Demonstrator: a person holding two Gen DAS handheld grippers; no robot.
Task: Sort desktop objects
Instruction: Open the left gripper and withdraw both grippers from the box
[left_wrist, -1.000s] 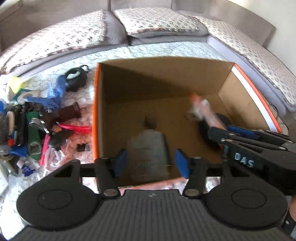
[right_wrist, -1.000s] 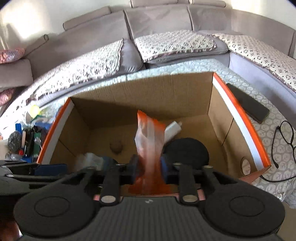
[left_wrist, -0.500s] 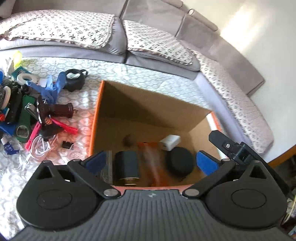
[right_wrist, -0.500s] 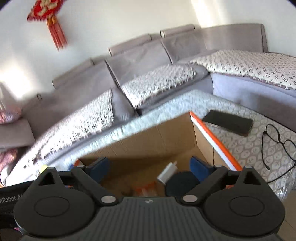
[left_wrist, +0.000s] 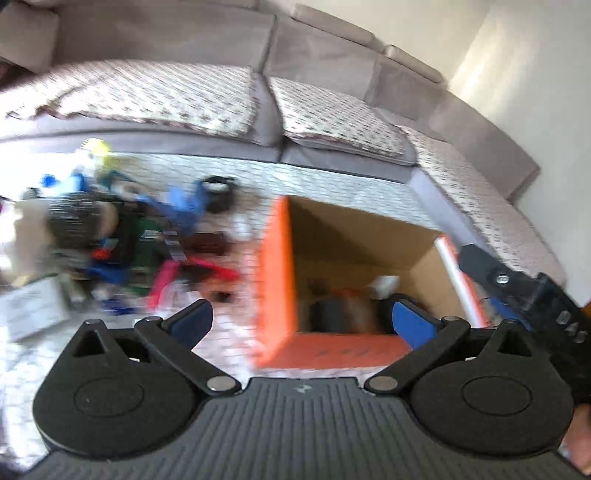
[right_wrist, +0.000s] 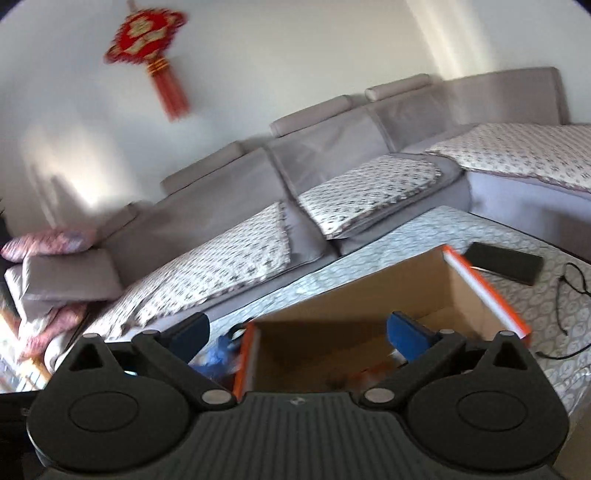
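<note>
An open cardboard box with orange outer walls (left_wrist: 277, 280) stands on the patterned table; it also shows in the right wrist view (right_wrist: 491, 295). Inside lie a dark cylinder (left_wrist: 327, 314), an orange packet (left_wrist: 354, 302), a white charger (left_wrist: 384, 284) and a black round item, all blurred. My left gripper (left_wrist: 301, 319) is open and empty, above the box's near left corner. My right gripper (right_wrist: 297, 330) is open and empty, raised above the box; it shows at the right edge of the left wrist view (left_wrist: 517, 288).
A blurred heap of small objects (left_wrist: 122, 236) lies on the table left of the box: blue, green, red and black items. A black phone (right_wrist: 506, 262) and glasses (right_wrist: 576, 280) lie right of the box. A grey sofa (right_wrist: 332, 177) curves behind the table.
My right gripper let go of the orange packet into the box, my left gripper released the dark cylinder there. Both opened and pulled up and back; the left view has swung left.
</note>
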